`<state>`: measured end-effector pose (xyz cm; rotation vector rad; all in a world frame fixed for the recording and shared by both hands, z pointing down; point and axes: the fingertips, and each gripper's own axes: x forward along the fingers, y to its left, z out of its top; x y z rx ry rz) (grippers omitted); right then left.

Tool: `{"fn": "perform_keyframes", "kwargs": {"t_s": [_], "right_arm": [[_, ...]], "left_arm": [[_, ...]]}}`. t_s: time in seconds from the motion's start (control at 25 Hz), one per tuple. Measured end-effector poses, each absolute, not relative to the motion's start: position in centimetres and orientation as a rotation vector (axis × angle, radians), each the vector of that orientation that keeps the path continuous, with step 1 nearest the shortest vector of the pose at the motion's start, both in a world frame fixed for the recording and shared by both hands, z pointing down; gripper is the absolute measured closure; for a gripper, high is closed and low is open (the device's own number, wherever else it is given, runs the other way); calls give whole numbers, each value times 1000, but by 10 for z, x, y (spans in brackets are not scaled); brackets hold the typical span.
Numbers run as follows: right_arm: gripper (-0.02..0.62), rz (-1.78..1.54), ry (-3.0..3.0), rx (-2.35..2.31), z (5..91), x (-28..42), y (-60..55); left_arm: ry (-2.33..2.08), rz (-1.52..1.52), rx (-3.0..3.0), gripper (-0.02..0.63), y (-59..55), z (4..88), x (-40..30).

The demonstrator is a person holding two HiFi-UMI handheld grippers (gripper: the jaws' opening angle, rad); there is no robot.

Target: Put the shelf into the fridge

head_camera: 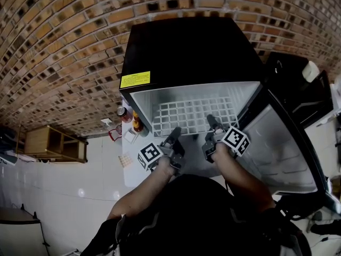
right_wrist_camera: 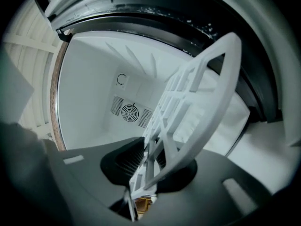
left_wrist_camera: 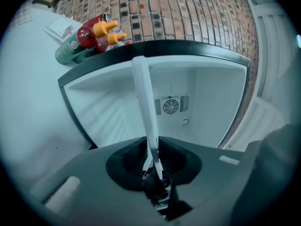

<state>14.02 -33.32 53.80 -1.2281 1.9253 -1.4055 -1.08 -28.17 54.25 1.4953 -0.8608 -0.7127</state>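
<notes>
Jaws of the left gripper [head_camera: 173, 134] and the right gripper [head_camera: 212, 122] each pinch the front edge of the white shelf [head_camera: 194, 113], already mostly inside the open fridge [head_camera: 186, 52], so seating and releasing it seem left.

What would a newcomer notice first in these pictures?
A white grid shelf reaches into the open black fridge at the centre of the head view, with the left gripper and the right gripper closed on its near edge. Bottles sit beside the fridge, on its left.
</notes>
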Motion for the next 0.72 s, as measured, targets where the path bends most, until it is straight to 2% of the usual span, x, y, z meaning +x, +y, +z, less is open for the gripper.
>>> {"fn": "perform_keyframes", "kwargs": {"t_s": [0.04, 0.08, 0.72], "right_arm": [[512, -1408, 1917, -1229, 538, 140, -337], [514, -1413, 1913, -1229, 538, 139, -341], [500, -1419, 1947, -1230, 540, 135, -374]], "left_arm": [[-862, -718, 1497, 572, -284, 541, -11], [-862, -723, 1500, 578, -288, 539, -12], [-932, -696, 1557, 560, -330, 540, -16]]}}
